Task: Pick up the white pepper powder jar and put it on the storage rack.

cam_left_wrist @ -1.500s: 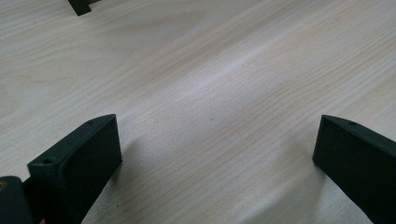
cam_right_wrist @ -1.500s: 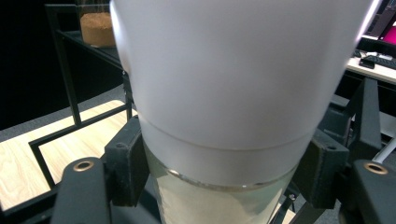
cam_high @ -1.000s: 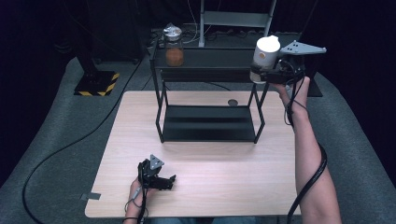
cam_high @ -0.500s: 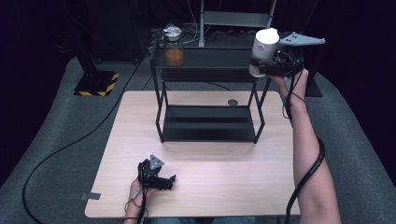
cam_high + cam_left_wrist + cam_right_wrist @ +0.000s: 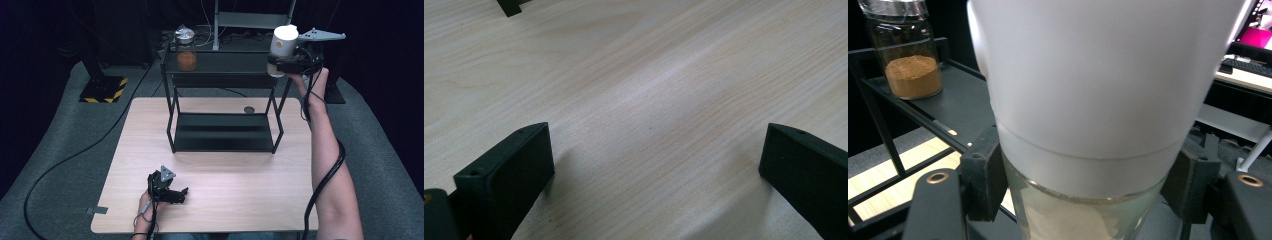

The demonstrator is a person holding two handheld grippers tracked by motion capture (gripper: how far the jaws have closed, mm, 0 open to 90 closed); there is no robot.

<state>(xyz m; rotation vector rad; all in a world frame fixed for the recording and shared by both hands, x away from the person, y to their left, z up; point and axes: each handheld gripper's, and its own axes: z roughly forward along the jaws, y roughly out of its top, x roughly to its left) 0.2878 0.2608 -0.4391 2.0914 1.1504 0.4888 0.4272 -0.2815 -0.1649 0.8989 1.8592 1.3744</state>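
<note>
The right claw pinches a jar with a tall white lid low on its glass body, its two black jaws pressed against the sides just under the rim of the lid, as the right gripper view shows close up. The jar is upright and held in the air at the right end of the black shelf rack, about level with the top shelf and at its right edge; whether its base already touches the shelf cannot be told. On the same top shelf, well apart at the left end, stands a second jar with orange-brown powder, so the work in hand looks like setting jars on that shelf, with one placed and this one in transit. By that reading the pick-up and the lift are done; what is left is to bring the jar over the shelf, set it down and let go. The left claw rests on the tabletop near the front edge, its jaws spread wide with nothing between them, idle. A small dark round object lies on the tabletop behind the rack's lower shelf.
</note>
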